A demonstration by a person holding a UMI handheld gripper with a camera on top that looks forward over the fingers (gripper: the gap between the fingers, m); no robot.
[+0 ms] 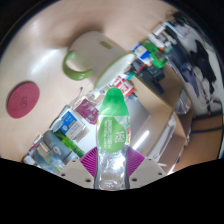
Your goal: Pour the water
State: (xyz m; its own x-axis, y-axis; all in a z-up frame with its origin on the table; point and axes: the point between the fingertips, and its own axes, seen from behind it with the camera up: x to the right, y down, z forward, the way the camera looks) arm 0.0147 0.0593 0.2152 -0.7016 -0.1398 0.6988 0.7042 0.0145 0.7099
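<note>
A clear plastic bottle with a green label (113, 125) is held between my fingers, its clear base nearest the camera and its neck pointing away, toward the table. My gripper (111, 161) is shut on the bottle, with the magenta pads (90, 162) pressing its lower body from both sides. A pale cup with a green handle (87, 55) stands on the round white table (40, 60), beyond the bottle and to its left. The bottle's mouth is hidden behind its own body.
A dark red round coaster (22, 98) lies on the table left of the cup. Several small cartons and packets (70, 128) stand along the table edge near the bottle. More boxes (150, 58) and chairs lie beyond the table to the right.
</note>
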